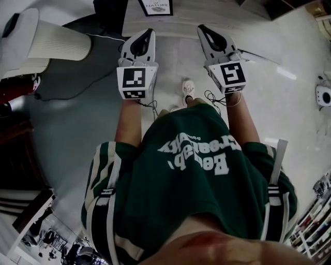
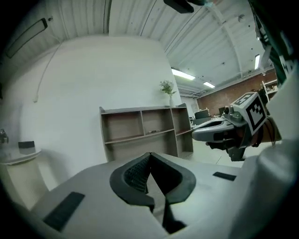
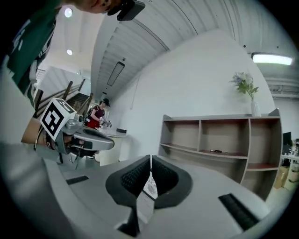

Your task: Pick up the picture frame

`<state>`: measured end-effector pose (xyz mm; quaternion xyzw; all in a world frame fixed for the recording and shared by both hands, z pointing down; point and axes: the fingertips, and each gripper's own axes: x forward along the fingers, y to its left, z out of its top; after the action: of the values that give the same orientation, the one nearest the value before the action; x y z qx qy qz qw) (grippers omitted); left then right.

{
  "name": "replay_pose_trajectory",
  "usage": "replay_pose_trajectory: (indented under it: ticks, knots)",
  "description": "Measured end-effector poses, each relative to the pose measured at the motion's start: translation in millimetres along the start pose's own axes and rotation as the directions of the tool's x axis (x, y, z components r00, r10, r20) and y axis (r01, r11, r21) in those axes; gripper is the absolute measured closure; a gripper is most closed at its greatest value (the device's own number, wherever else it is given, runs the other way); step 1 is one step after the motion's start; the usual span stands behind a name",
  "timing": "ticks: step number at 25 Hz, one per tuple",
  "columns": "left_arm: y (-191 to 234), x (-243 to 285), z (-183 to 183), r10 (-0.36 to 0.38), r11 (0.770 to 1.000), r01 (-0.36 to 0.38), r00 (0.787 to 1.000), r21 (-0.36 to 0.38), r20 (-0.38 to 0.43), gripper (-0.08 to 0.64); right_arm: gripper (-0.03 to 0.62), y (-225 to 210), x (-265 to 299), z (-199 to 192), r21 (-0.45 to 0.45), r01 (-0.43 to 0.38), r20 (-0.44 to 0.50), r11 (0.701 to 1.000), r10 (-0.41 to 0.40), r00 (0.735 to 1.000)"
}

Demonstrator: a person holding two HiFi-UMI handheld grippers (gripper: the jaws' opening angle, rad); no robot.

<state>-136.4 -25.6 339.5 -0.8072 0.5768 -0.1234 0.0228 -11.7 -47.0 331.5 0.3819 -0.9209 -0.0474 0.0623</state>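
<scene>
The picture frame [image 1: 156,7], black-edged with a white printed sheet, lies ahead on a pale surface at the top of the head view. Both grippers are held out side by side above the floor, short of it. My left gripper [image 1: 150,32] is shut, its dark pads meeting with nothing between them [image 2: 150,155]. My right gripper [image 1: 200,27] is shut too, tips touching [image 3: 150,159]. A white printed patch [image 3: 148,186] shows in the slit below its tips; I cannot tell what it is. Each gripper sees the other beside it.
A wooden shelf unit [image 2: 145,130] with open compartments stands ahead against a white wall, a vase of sprigs [image 3: 247,88] on top. In the head view a white ribbed appliance [image 1: 51,41] and dark mat [image 1: 77,67] lie left. A person [image 3: 98,114] stands far off.
</scene>
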Motion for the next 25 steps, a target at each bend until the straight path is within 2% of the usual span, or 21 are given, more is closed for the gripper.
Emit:
replay_pose_trajectory:
  ticks: [4, 16, 21, 25]
  knots:
    - [10.3, 10.9, -6.2, 0.034, 0.999, -0.034, 0.999, -0.004, -0.016, 0.541, 0.558, -10.2, 17.1, -8.0, 0.023, -0.028, 0.001, 0.999, 0.028, 1.000]
    - [23.1, 24.7, -18.0, 0.087, 0.996, -0.088, 0.994, -0.015, -0.061, 0.541, 0.558, -26.7, 35.1, -18.6, 0.009, -0.083, 0.016, 0.996, 0.083, 0.996]
    - [18.2, 29.6, -7.7, 0.105, 0.994, -0.106, 0.993, -0.011, -0.060, 0.541, 0.558, -37.8, 30.3, -19.5, 0.023, -0.085, -0.063, 0.996, 0.086, 0.994]
    - [21.4, 30.9, -5.3, 0.133, 0.991, -0.134, 0.989, -0.017, -0.061, 0.541, 0.558, -41.2, 36.9, -17.8, 0.021, -0.110, -0.055, 0.994, 0.111, 0.992]
